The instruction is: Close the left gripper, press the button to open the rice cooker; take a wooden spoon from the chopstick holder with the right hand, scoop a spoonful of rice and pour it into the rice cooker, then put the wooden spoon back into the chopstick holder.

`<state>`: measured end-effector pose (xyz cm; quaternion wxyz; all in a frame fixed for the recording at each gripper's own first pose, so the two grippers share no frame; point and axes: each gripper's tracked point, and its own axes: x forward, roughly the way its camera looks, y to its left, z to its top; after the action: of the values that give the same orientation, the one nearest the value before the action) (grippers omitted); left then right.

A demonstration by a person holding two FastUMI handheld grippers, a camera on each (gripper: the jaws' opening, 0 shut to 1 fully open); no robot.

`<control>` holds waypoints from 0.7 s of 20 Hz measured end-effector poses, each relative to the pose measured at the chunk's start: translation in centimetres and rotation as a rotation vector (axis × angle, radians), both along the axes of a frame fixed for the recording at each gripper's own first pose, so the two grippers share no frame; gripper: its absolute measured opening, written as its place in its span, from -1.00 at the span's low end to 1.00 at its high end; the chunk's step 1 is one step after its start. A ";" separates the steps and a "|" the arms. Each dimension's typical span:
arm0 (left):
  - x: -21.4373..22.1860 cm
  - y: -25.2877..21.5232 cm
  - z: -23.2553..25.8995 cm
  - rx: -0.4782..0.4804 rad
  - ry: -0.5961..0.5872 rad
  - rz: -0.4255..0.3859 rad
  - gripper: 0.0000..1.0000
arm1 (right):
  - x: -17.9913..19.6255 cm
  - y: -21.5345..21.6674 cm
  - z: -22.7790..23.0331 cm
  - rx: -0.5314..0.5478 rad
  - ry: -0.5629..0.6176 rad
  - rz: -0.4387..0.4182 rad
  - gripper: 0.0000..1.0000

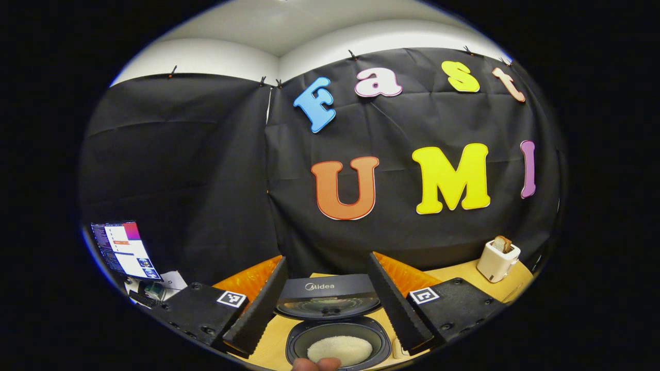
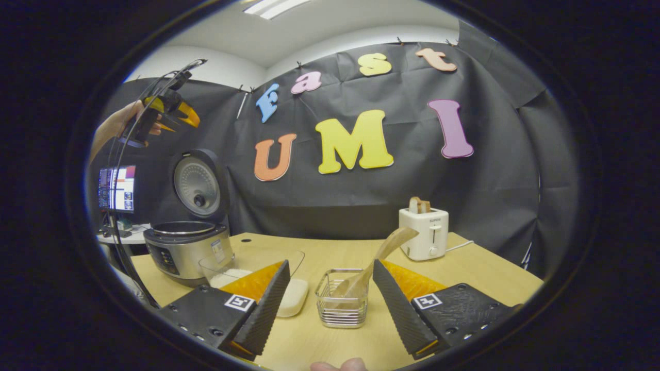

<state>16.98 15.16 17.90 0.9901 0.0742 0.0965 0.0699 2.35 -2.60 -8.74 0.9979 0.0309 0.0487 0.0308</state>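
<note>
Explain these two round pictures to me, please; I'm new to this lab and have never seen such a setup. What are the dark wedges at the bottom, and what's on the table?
No robot arm here: a person holds a handheld gripper in each hand, and a camera rides on each one. The wedges are each gripper's own jaws, standing apart, with nothing held.

The left gripper view looks down between the left gripper at the open rice cooker, which has rice in its pot.

The right gripper view looks across the wooden table between the right gripper. Ahead stands a wire chopstick holder with a wooden spoon in it. To its left are a clear rice container and the cooker, lid up. A white toaster stands farther back. The other gripper, in a hand, shows upper left.
</note>
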 end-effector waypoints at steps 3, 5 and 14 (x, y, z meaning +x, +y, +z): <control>1.9 0.9 -1.0 -0.011 0.032 0.016 0.97 | 0.1 -0.3 -0.2 0.016 0.006 -0.006 0.83; 3.1 1.2 -1.6 -0.030 0.054 0.018 0.97 | 0.2 -0.7 -0.2 0.013 0.003 -0.016 0.83; 5.6 2.8 -4.7 -0.014 0.187 0.068 0.98 | 0.4 -2.6 -1.2 0.013 0.037 -0.055 0.92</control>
<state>22.57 18.01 13.19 0.9743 0.0700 0.1914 0.0957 2.73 -5.19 -9.94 0.9970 0.0392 0.0662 0.0032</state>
